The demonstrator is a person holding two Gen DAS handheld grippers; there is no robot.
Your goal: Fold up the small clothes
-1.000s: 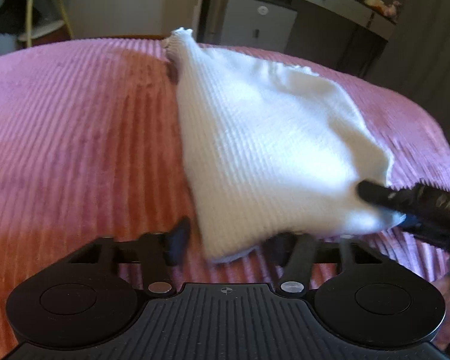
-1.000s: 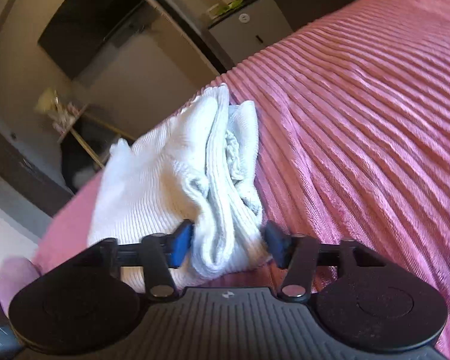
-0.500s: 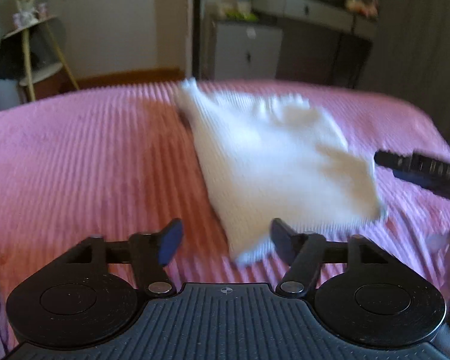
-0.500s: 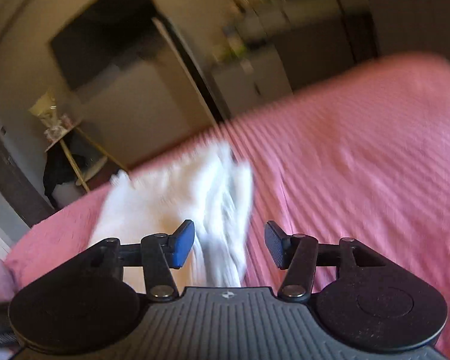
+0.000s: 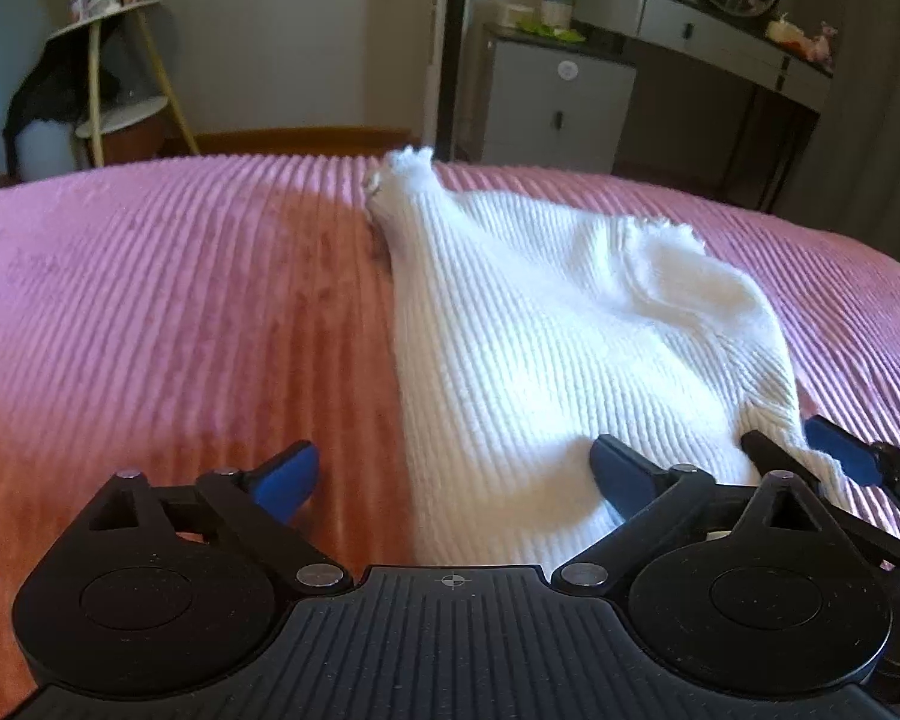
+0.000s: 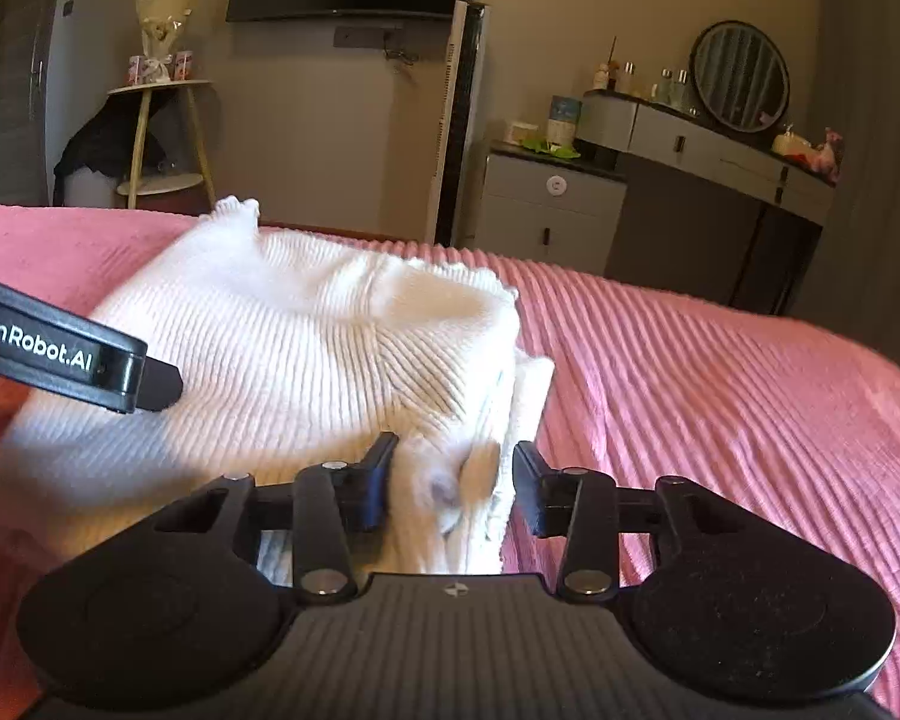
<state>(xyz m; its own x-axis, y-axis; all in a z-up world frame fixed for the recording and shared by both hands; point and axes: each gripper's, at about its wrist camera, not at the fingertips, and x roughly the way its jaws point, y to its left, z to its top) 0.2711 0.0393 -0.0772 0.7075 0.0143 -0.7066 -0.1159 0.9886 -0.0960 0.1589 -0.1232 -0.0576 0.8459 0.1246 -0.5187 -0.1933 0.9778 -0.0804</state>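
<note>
At the near edge of the bed [image 5: 150, 300], my left gripper [image 5: 453, 477] stands wide apart, its fingers straddling the knit's [image 5: 546, 348] near left corner without pinching it; one blue pad rests over bare cover, the other over white fabric. My right gripper [image 6: 453, 483] also brackets cloth, at the near right corner: the jaws are parted, the left pad touching the stacked layers, the right pad just clear of them. I judge both placements as a set-up for taking the two near corners together, so that the next fold lifts evenly. The knit lies folded on the pink ribbed cover, roughly central, layers visible along its right edge in the right view. Its long axis runs away from me, from the broad near hem toward a narrow bunched tip [image 5: 405, 171] at the far side, which stands slightly raised. Beyond the bed stand a cabinet [image 5: 561, 102] and a dresser with round mirror [image 6: 738, 75].
</note>
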